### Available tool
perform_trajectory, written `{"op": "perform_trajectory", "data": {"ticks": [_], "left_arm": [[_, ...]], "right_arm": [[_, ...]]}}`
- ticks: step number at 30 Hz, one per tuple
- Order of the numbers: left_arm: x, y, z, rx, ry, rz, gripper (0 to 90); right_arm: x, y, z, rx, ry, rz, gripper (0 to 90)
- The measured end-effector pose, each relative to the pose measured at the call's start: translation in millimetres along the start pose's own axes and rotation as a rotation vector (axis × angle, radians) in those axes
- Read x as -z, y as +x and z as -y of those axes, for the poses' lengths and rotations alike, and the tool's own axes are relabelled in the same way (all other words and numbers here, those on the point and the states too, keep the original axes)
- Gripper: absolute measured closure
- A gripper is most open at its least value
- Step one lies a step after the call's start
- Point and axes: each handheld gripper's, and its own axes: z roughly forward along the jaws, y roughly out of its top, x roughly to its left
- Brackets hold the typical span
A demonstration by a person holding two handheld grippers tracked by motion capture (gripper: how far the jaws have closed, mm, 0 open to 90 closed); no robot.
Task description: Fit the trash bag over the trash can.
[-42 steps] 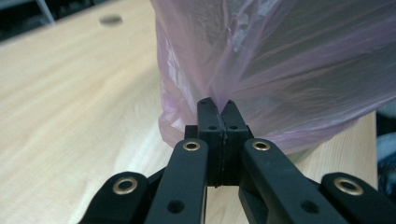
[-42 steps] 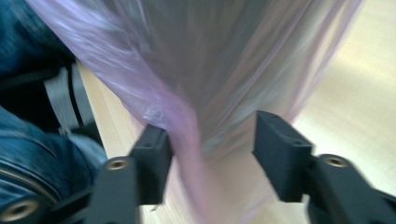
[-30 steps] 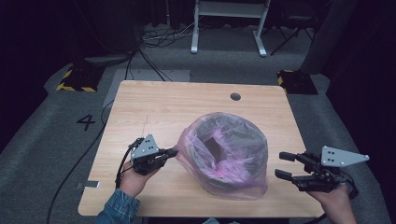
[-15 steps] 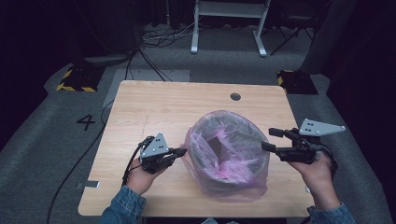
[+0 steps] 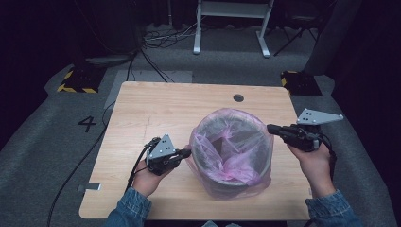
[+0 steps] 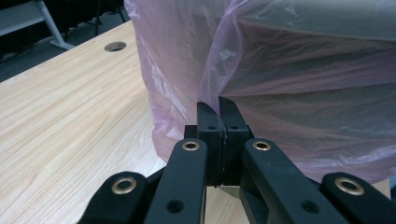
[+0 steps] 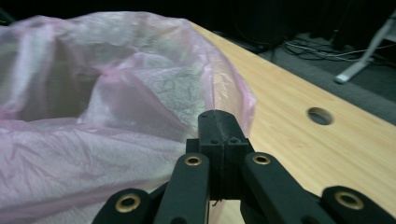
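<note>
Where jaws pinch: pink bag [image 5: 222, 142] film

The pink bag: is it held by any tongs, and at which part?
Left tongs pinch the pink bag on its outer side, below the bin's rim. Right tongs have just closed at the bag's edge; whether film is caught cannot be told.

Both hand-held grippers [image 5: 185, 153] [image 5: 270, 127] closed.

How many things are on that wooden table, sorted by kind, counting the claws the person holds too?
Bins: 1, a grey bin
Plastic bags: 1, a pink bag lining the bin and draped over its rim
Claws: 2, left claw and right claw, each at the bag's edge
Total: 4
</note>
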Motion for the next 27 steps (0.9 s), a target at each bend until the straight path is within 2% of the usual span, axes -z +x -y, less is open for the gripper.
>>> {"op": "perform_trajectory", "data": {"ticks": [2,5,10,14,21,24,27], "left_arm": [[-4.6,2.8,2.6,0.015,0.023,-0.001,89.5],[-14.7,4.8,7.1,0.027,0.062,-0.003,89.5],[-25.1,2.8,13.6,0.002,0.140,-0.006,89.5],[-28.9,5.2,22.4,0.010,0.193,-0.001,89.5],[-27.4,8.4,40.8,0.026,0.261,-0.010,89.5],[-21.4,10.3,48.6,0.049,0.258,0.006,89.5],[-15.2,11.4,54.0,0.069,0.257,0.007,89.2]], "right_arm": [[-5.0,-6.6,3.2,0.002,0.018,0.029,90.0],[-19.8,-17.1,13.9,-0.023,0.074,0.033,90.0],[-46.6,-27.1,40.3,-0.076,0.157,0.001,90.0],[-59.3,-29.5,60.9,-0.115,0.201,-0.025,90.0],[-68.4,-29.7,90.1,-0.167,0.267,-0.058,90.0],[-65.9,-28.0,101.0,-0.174,0.281,-0.059,90.0],[-55.8,-25.3,108.8,-0.179,0.276,-0.039,89.9]]}}
